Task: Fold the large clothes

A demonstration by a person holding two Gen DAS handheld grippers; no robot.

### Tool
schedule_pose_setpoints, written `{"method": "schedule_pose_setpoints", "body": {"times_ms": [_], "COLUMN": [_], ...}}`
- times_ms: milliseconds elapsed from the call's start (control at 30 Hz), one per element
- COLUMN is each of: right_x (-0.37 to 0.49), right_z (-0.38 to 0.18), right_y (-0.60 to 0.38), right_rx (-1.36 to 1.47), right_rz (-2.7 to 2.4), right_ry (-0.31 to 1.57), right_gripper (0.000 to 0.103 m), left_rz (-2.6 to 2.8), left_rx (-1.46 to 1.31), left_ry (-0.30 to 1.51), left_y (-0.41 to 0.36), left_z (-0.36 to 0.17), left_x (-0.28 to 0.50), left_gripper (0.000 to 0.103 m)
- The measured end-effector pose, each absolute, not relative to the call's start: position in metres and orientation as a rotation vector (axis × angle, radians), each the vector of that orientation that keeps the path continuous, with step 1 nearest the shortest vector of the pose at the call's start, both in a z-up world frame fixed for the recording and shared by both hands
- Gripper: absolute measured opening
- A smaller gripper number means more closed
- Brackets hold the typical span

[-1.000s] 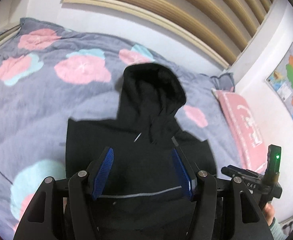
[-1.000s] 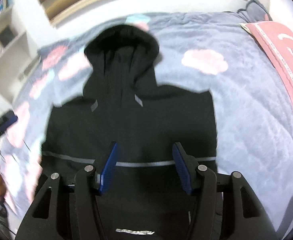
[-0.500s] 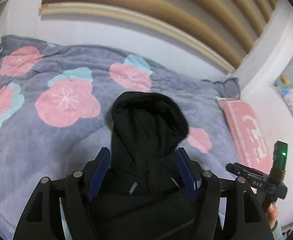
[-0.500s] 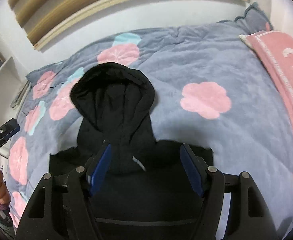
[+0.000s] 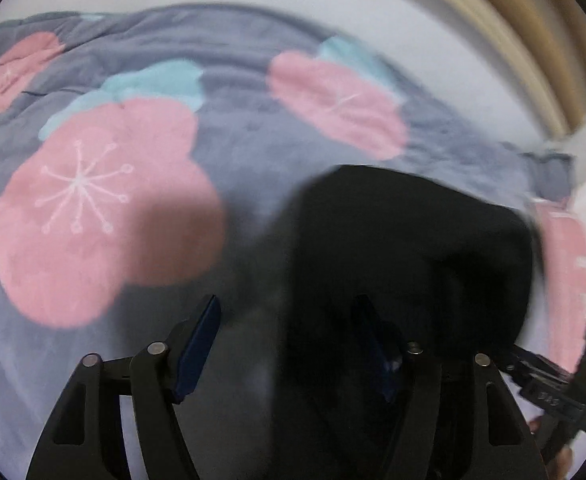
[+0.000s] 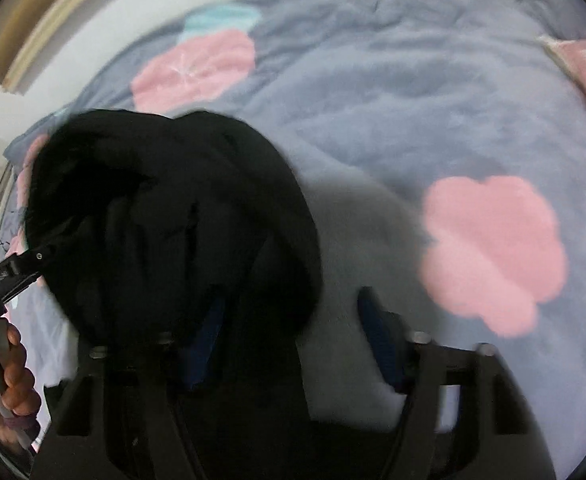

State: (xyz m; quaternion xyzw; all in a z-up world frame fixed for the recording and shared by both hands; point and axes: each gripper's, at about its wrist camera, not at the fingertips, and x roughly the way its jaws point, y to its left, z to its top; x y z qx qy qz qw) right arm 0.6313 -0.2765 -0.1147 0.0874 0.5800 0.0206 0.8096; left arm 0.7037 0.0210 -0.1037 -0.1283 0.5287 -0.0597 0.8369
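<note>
Left wrist view: we see the left gripper (image 5: 285, 344) pointing steeply down at the grey flowered quilt (image 5: 237, 128). Its jaws have just been closing and stand partly open. The black hoodie's hood (image 5: 409, 248) lies ahead and to the right. Its left edge seems to run between the blue pads (image 5: 197, 340), though blur keeps us from telling whether they press on it. The right gripper (image 5: 553, 392) shows at the lower right edge.

Right wrist view: we see the right gripper (image 6: 289, 344) with jaws partly open, having just been closing. The hood (image 6: 165, 216) lies ahead and to the left and covers the left pad. The right pad (image 6: 381, 344) stands over bare quilt (image 6: 413, 112). We judge each gripper flanks one side of the hood, its long axis running away from us.
</note>
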Motion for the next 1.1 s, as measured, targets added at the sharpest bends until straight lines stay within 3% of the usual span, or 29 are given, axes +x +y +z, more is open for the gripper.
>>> {"method": "schedule_pose_setpoints", "body": {"times_ms": [33, 167, 233, 300, 433, 500, 600, 667, 700, 733, 967, 1100], "right_x": [0.641, 0.639, 0.622, 0.618, 0.632, 0.632, 0.631, 0.623, 0.618, 0.608, 0.595, 0.624], "right_z": [-0.122, -0.073, -0.051, -0.071, -0.154, -0.17, -0.153, -0.138, -0.13, -0.118, -0.044, -0.048], "right_y": [-0.277, -0.299, -0.303, -0.314, -0.318, -0.318, -0.32, -0.324, -0.325, -0.326, -0.315, -0.281], "right_rx": [0.184, 0.24, 0.198, 0.226, 0.256, 0.273, 0.266, 0.216, 0.194, 0.167, 0.143, 0.102], "right_rz": [0.051, 0.085, 0.117, 0.114, 0.064, 0.067, 0.085, 0.091, 0.094, 0.107, 0.197, 0.217], "right_ry": [1.268, 1.073, 0.975, 1.01, 1.214, 1.237, 1.252, 1.259, 1.256, 1.25, 1.1, 1.073], "right_gripper": [0.008, 0.006, 0.005, 0.006, 0.007, 0.007, 0.024, 0.042, 0.045, 0.048, 0.049, 0.049], "left_rz": [-0.143, -0.321, -0.387, -0.388, -0.294, -0.319, -0.347, -0.35, -0.328, -0.317, -0.462, -0.492], "left_rx": [-0.278, -0.455, -0.461, -0.438, -0.315, -0.333, -0.35, -0.276, -0.226, -0.202, -0.241, -0.231], "left_ry": [1.126, 1.004, 0.934, 0.97, 1.271, 1.241, 1.236, 1.217, 1.21, 1.206, 0.988, 0.936], "left_y": [0.023, 0.06, 0.073, 0.078, 0.064, 0.065, 0.073, 0.077, 0.08, 0.082, 0.091, 0.061], "left_z": [-0.107, -0.076, -0.058, -0.07, -0.171, -0.182, -0.169, -0.157, -0.147, -0.14, -0.047, -0.038], "left_x": [0.709, 0.701, 0.679, 0.666, 0.676, 0.677, 0.675, 0.663, 0.653, 0.646, 0.622, 0.654], "left_gripper": [0.008, 0.006, 0.009, 0.01, 0.012, 0.012, 0.017, 0.034, 0.051, 0.056, 0.058, 0.058]}}
